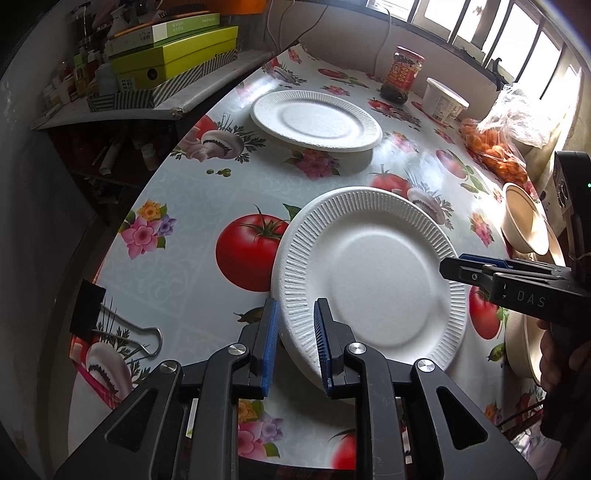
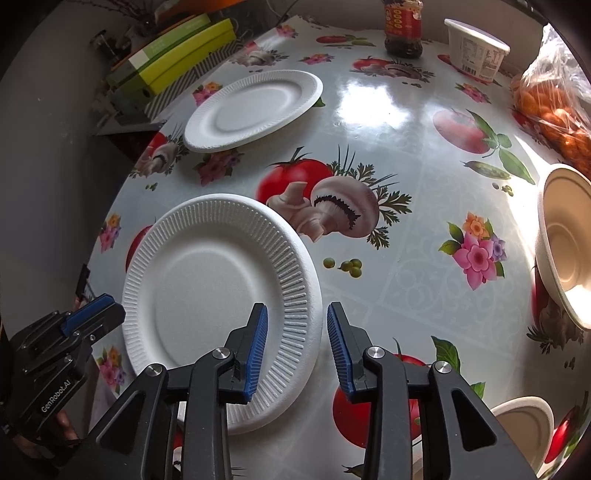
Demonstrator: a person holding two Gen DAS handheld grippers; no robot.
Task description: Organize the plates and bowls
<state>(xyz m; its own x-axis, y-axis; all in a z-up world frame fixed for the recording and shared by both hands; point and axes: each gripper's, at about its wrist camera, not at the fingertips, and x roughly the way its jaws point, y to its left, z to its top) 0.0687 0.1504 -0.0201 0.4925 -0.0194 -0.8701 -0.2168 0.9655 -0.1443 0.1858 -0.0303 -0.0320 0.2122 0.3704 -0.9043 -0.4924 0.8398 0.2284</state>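
Near plate [image 1: 369,280] flat on table [image 1: 192,206]; left gripper [image 1: 295,332] and right gripper [image 2: 297,343] straddling opposite rims, slightly parted, gripping nothing, probably just released.

A glossy tabletop [image 1: 207,206] printed with tomatoes, mushrooms and flowers catches bright daylight from the barred window [image 1: 491,33] at the far right. At the far left, a cluttered shelf [image 1: 110,110] carries green boxes [image 1: 173,55] against a dim wall.

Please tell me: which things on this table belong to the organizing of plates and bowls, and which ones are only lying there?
For the job: near white plate; far white plate; two beige bowls.

Just lying about: sauce jar; white tub; bag of oranges; binder clip; green boxes.
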